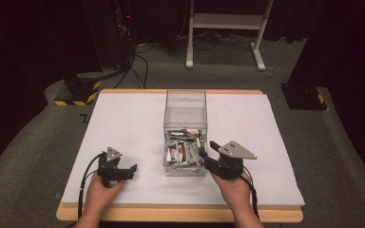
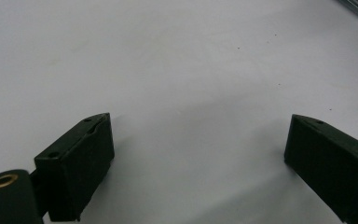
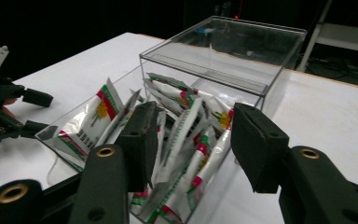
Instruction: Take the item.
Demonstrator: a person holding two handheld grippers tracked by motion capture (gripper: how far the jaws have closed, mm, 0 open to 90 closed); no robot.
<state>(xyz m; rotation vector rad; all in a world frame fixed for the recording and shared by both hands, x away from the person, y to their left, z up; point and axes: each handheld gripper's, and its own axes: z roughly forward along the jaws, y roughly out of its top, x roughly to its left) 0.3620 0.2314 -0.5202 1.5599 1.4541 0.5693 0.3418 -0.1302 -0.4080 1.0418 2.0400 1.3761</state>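
The white, red-and-green printed sachets (image 3: 186,140) stand mostly upright in the near half of the clear acrylic box (image 1: 185,102). The right gripper (image 3: 193,140), jaws half apart and clamping nothing, faces them; the left gripper (image 2: 196,154) rests wide open, well apart.

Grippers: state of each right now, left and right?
Left gripper: open, holding nothing, over the bare white table.
Right gripper: open, jaws over the packets in the clear box, nothing gripped.
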